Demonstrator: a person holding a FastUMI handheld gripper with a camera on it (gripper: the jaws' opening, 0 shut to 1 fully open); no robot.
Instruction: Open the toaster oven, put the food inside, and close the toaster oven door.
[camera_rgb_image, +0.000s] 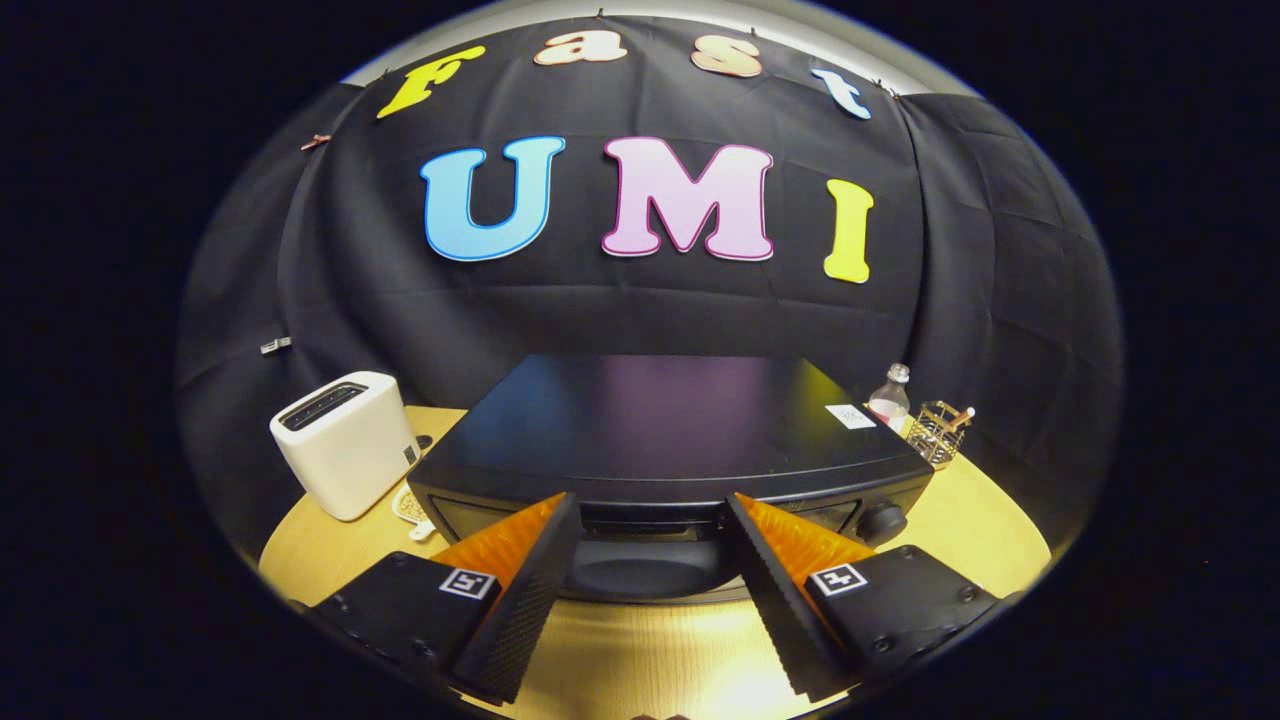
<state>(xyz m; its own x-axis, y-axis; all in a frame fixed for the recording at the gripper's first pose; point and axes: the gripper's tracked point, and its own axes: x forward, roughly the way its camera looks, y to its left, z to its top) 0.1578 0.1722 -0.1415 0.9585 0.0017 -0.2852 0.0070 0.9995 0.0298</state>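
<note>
Ahead: 1 toaster oven (660, 430), 1 white toaster (345, 440); gripper (655, 510) fingers spread, holding nothing.

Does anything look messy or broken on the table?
Nothing stands out. The toaster oven sits closed and square on the table, the white toaster stands upright beside it, and the open tongs hover at its front.

I find no wording I can read. A small white label (850, 416) sits on the toaster oven (650, 420) top at two o'clock, too small to make out. The gripper (652, 500) has its fingers spread at the oven's front, and each finger carries a square coded marker (468, 583).
</note>
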